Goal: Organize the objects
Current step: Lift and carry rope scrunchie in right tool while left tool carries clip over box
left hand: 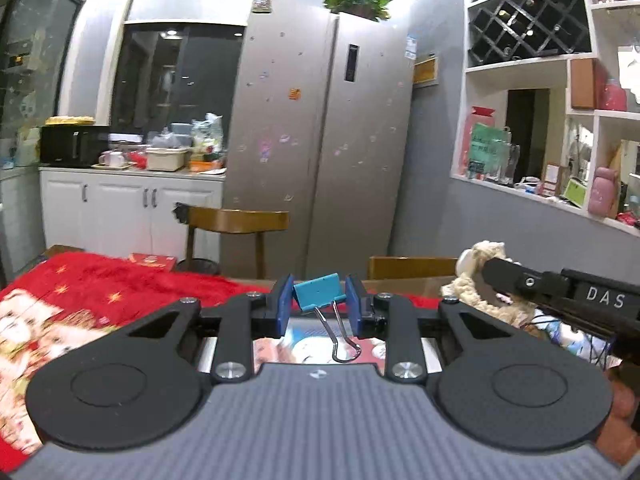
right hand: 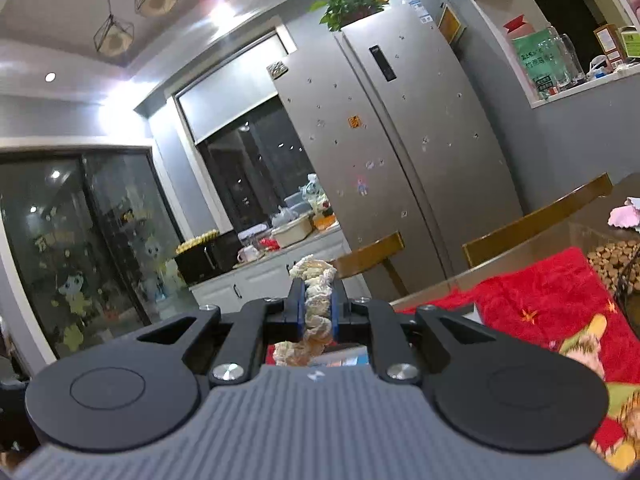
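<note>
My left gripper (left hand: 319, 294) is shut on a blue binder clip (left hand: 319, 291); its blue pads press both sides of the clip and the wire handles hang down toward the camera. It is held above the table with the red cloth (left hand: 80, 292). My right gripper (right hand: 317, 304) is shut on a cream woolly plush toy (right hand: 316, 300), which sticks out above and below the pads. In the left wrist view the right gripper's black body (left hand: 560, 300) comes in from the right with the plush toy (left hand: 480, 280) at its tip, level with the left gripper.
A red printed cloth (right hand: 552, 300) covers the table. Wooden chairs (left hand: 240, 220) stand at the far edge. A silver fridge (left hand: 320, 140) and a cluttered counter (left hand: 160, 160) stand behind. Wall shelves (left hand: 560, 120) are at the right. A box (left hand: 152, 260) lies at the cloth's far edge.
</note>
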Demonstrator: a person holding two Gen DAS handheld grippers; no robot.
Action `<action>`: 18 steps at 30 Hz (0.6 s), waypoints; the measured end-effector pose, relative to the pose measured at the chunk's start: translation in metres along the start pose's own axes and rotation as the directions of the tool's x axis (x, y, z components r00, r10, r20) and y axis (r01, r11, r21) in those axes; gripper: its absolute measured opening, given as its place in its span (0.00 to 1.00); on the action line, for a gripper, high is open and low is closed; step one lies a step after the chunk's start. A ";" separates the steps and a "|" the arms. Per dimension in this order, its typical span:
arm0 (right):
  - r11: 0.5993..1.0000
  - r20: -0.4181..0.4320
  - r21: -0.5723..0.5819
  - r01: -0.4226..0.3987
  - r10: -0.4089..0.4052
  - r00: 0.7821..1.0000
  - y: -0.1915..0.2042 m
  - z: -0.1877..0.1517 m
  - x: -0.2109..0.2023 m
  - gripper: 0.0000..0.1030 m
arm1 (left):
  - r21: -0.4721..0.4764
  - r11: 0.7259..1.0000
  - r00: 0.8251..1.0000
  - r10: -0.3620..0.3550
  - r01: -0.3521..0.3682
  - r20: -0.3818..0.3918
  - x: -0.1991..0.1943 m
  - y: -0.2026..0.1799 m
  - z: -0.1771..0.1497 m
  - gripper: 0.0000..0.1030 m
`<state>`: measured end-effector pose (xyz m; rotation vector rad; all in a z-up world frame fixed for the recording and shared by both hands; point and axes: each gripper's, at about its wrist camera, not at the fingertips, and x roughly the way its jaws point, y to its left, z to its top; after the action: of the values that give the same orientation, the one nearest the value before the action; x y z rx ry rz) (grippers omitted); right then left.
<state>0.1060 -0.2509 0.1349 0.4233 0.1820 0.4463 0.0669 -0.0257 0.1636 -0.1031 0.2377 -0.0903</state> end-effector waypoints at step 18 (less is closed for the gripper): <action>0.981 -0.123 0.124 0.150 -0.135 0.983 -0.098 -0.049 0.062 0.15 | -0.066 0.992 0.948 -0.119 0.104 -0.296 0.157 -0.025 -0.059 0.32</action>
<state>0.1850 -0.2859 0.0432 0.5122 0.3521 0.3181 0.2026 -0.0717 0.0733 -0.1530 0.5380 -0.2138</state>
